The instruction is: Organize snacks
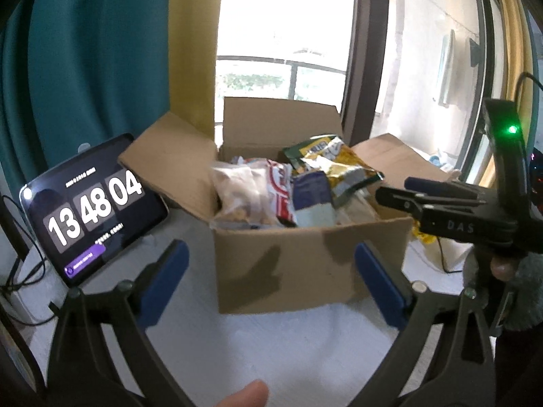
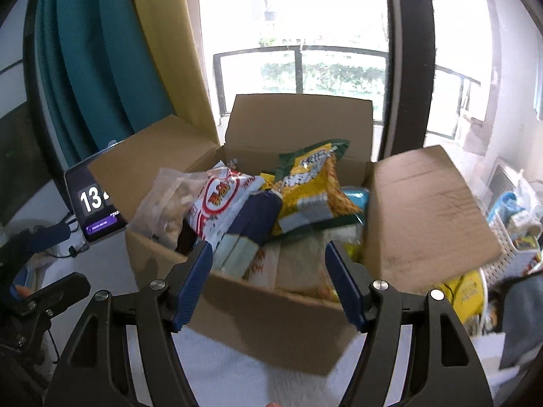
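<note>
the snacks sit heaped in an open cardboard box (image 2: 258, 318) on a white surface, all four flaps folded outward. on top, from left to right, lie a clear bag of pale pieces (image 2: 166, 203), a red-and-white packet (image 2: 220, 203), a dark blue packet (image 2: 258, 217) and a yellow-and-green bag (image 2: 312, 186) leaning toward the back wall; more wrappers are wedged underneath, too tangled to tell apart. the pile rises above the box rim.

the right gripper (image 2: 268, 281) hangs just over the near edge of the box, jaws wide apart with nothing between them, lined up roughly with the blue packet and the wrappers below it. the left gripper (image 1: 271, 278) is held lower and further back, facing the front wall of the box, also spread wide and empty.

this fits either of two stages: snacks being taken out of the box for sorting, or snacks gathered into it with the last one just let go. the pictures do not settle which. a white slatted basket (image 2: 502, 244) at the far right holds a few items, and a yellow packet (image 2: 465, 291) lies beside the box.

any grasp here calls for care: the bags are loose, crinkly and overlapping, so closing on one corner may drag its neighbours.

a tablet (image 1: 91, 213) showing a clock leans to the left of the box.
</note>
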Tool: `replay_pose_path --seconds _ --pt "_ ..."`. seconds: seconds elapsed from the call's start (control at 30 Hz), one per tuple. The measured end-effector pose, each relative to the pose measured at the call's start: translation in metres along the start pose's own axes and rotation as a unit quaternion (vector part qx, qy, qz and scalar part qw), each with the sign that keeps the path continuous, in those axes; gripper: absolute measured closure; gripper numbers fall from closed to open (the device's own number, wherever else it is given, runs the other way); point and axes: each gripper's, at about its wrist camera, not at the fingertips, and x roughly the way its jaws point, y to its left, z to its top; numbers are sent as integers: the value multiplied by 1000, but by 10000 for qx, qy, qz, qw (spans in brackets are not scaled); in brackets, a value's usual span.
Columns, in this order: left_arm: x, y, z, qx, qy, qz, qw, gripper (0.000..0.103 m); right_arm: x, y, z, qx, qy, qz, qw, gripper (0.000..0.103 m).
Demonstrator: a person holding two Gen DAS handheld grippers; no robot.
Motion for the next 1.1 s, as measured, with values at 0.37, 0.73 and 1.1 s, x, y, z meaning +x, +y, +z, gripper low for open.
replay_pose_path --seconds 0.37,0.73,1.1 --pt "-35 -12 -31 -80 -110 -103 9999 4 -54 5 -50 120 -85 -238 9996 31" --pt "-99 -26 -60 83 -472 -74 9988 4 -124 25 -92 191 -390 -603 9972 31" --pt "-167 -29 -82 -100 -995 -2 9950 4 -201 57 -125 -39 -876 -1137 9896 31"
